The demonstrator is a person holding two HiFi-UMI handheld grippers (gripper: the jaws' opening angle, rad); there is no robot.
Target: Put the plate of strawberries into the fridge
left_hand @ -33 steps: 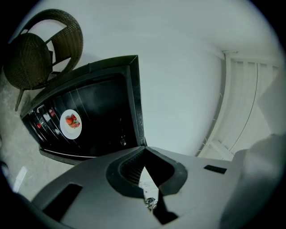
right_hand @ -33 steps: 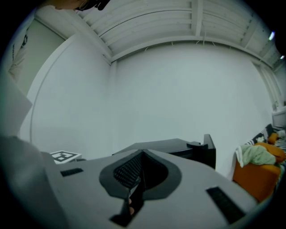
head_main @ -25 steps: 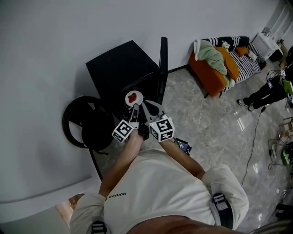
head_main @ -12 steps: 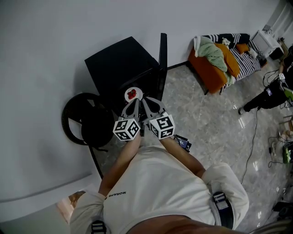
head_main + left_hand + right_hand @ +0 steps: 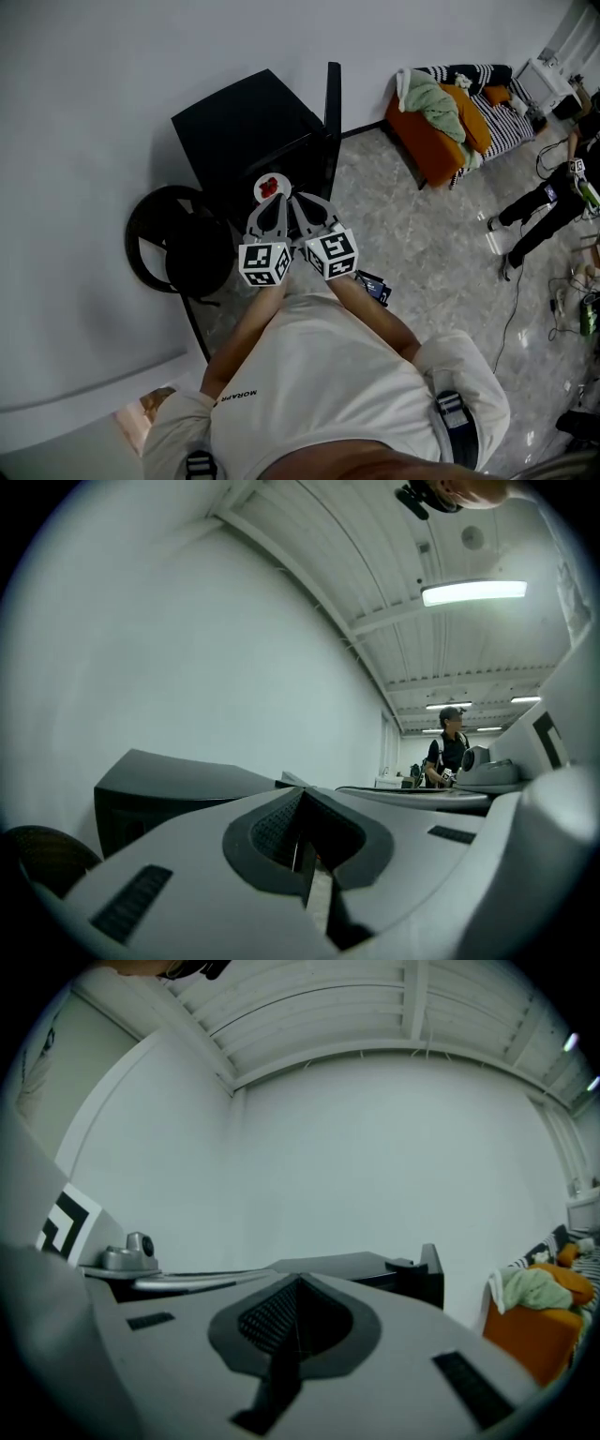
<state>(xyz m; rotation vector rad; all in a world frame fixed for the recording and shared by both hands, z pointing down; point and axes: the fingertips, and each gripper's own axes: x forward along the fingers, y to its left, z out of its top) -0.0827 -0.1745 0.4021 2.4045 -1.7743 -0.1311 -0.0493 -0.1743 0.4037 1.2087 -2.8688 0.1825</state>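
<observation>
A small white plate of red strawberries (image 5: 272, 187) lies level at the open front of a black fridge (image 5: 246, 122), whose door (image 5: 333, 122) stands open to the right. Both grippers point at the plate from the near side. My left gripper (image 5: 274, 201) has its tips at the plate's near rim, and my right gripper (image 5: 293, 198) sits close beside it at the right. Whether either touches the plate I cannot tell. The pads meet in the left gripper view (image 5: 302, 808) and in the right gripper view (image 5: 300, 1288). The plate is hidden in both.
A round black seat (image 5: 178, 244) stands left of the fridge against the white wall. A small dark object (image 5: 375, 286) lies on the marble floor by my right arm. An orange sofa (image 5: 436, 141) with cloths and a standing person (image 5: 548, 202) are far right.
My left gripper has rolled upright and risen a little, so its marker cube now faces squarely. The right gripper has kept still. The plate has kept its place against the fridge.
</observation>
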